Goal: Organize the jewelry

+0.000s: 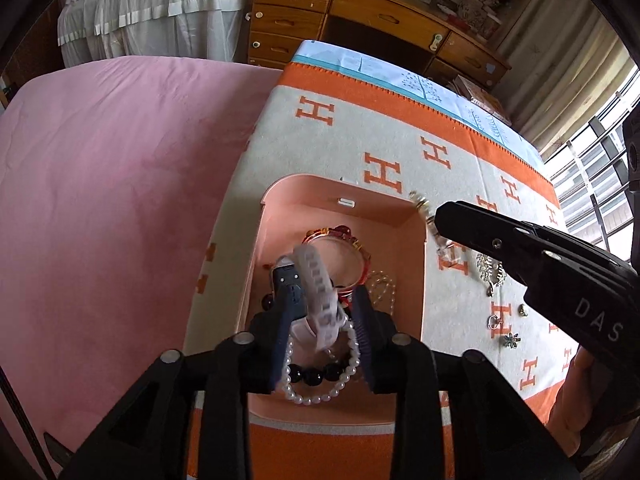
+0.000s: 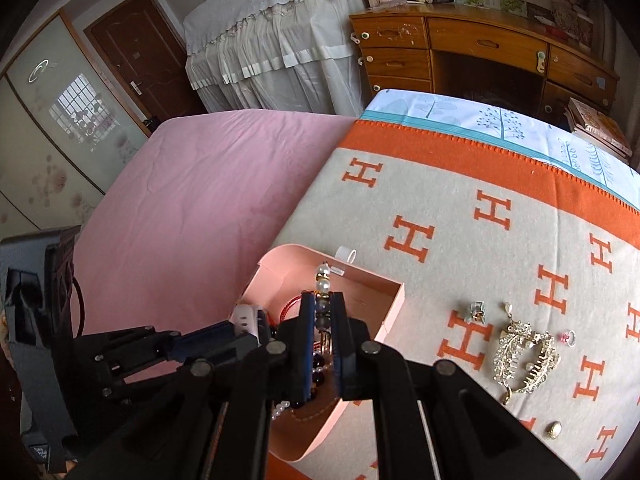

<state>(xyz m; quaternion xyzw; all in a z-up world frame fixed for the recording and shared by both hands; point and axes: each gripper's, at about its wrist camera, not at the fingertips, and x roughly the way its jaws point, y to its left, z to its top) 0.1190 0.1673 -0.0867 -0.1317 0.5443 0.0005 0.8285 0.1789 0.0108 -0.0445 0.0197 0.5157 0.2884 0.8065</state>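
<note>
A pink open box (image 1: 344,192) sits on the orange H-pattern blanket (image 1: 360,132). Inside lie a red-gold bangle (image 1: 360,248), a white pearl bracelet (image 1: 316,398) and dark beads (image 1: 316,374). My left gripper (image 1: 324,300) hangs over the box, its jaws apart, with a grey-white watch band (image 1: 320,296) falling between them. My right gripper (image 2: 322,312) is shut on a beaded pearl bracelet (image 2: 323,284) at the box's (image 2: 392,300) right wall. In the left wrist view the right gripper (image 1: 436,216) comes in from the right with the beads (image 1: 424,206).
On the blanket right of the box lie a rhinestone leaf brooch (image 2: 524,352), a small clip (image 2: 476,312), a pink-stone ring (image 2: 570,338) and a gold stud (image 2: 554,430). A pink bedsheet (image 2: 208,184) lies left. A wooden desk (image 2: 480,48) stands behind.
</note>
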